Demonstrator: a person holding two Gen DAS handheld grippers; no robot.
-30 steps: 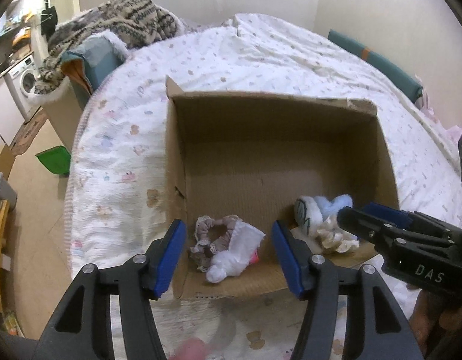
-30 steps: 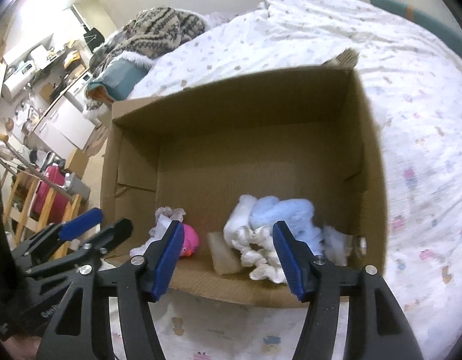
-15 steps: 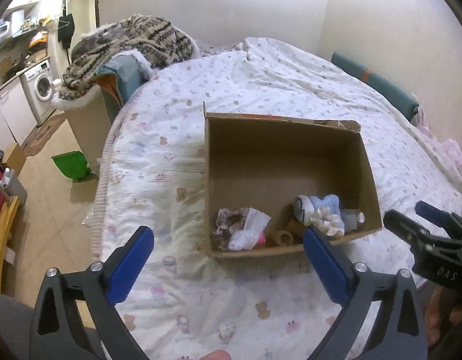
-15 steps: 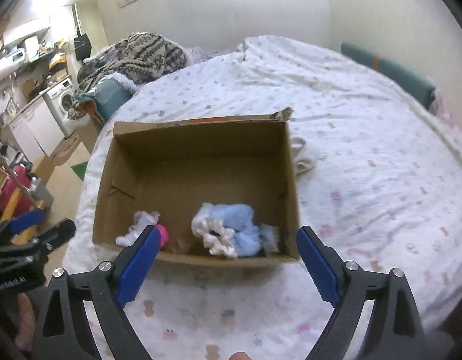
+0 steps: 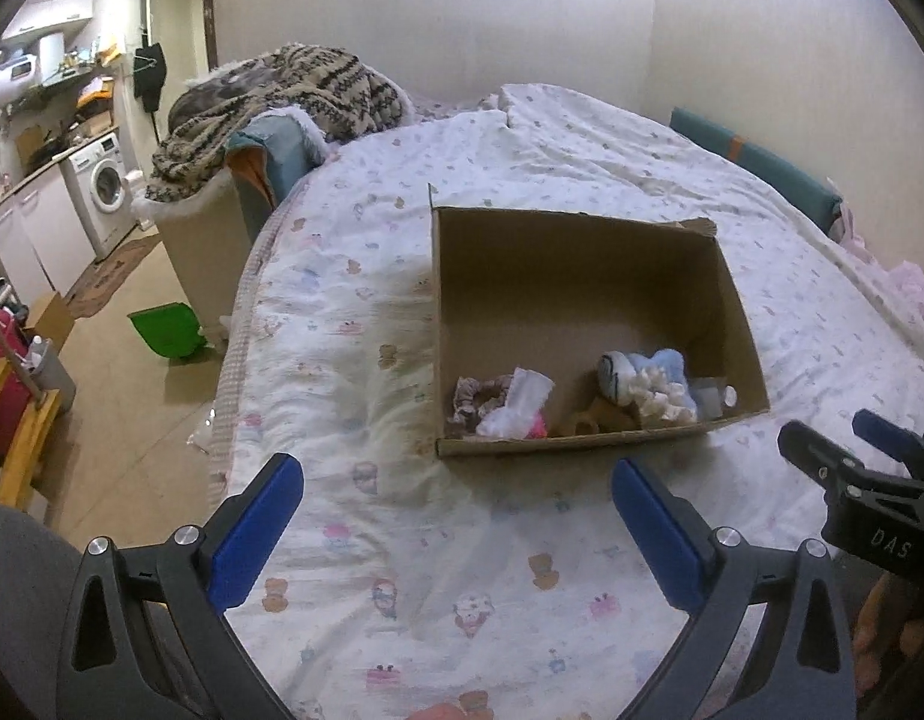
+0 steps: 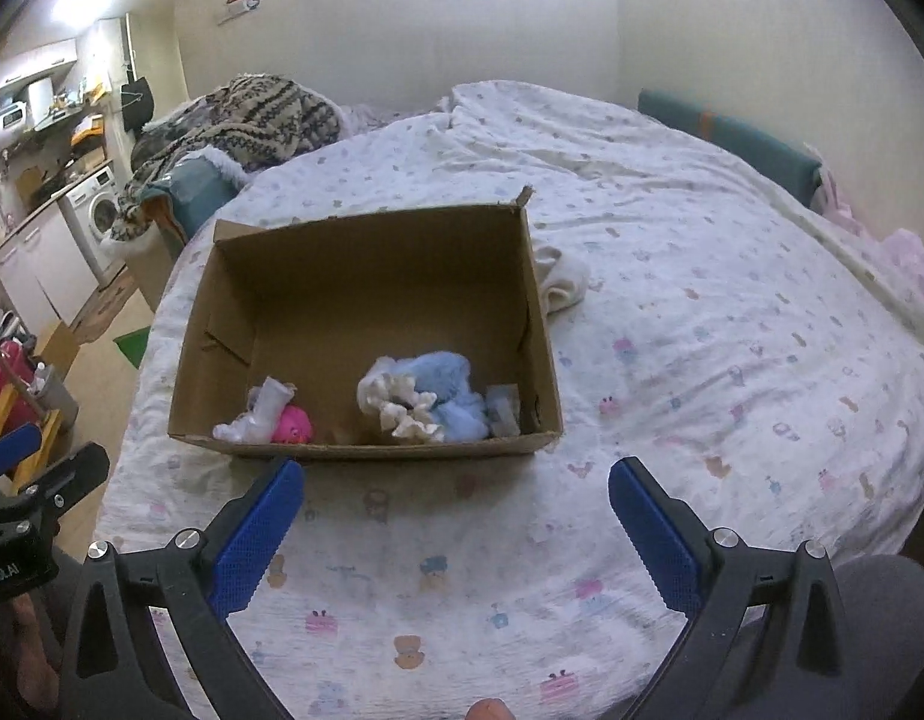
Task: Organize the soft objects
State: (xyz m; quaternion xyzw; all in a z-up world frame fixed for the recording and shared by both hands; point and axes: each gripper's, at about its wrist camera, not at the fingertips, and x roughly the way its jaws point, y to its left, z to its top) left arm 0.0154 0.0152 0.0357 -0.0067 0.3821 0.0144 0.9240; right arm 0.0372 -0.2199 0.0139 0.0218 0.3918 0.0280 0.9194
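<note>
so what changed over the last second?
Both grippers backed out of the cardboard box and opened wide: left gripper let go of the white cloth, right gripper let go of the blue-and-white bundle. Both now hang empty over the bedspread. Box and contents stayed put.

Home, one-room flat: bed [image 5: 522, 168] with printed quilt filled the room; washing machine [image 5: 105, 192] and kitchen cabinets [image 5: 36, 234] stood along the left wall; patterned blanket [image 5: 282, 90] heaped nearby.
</note>
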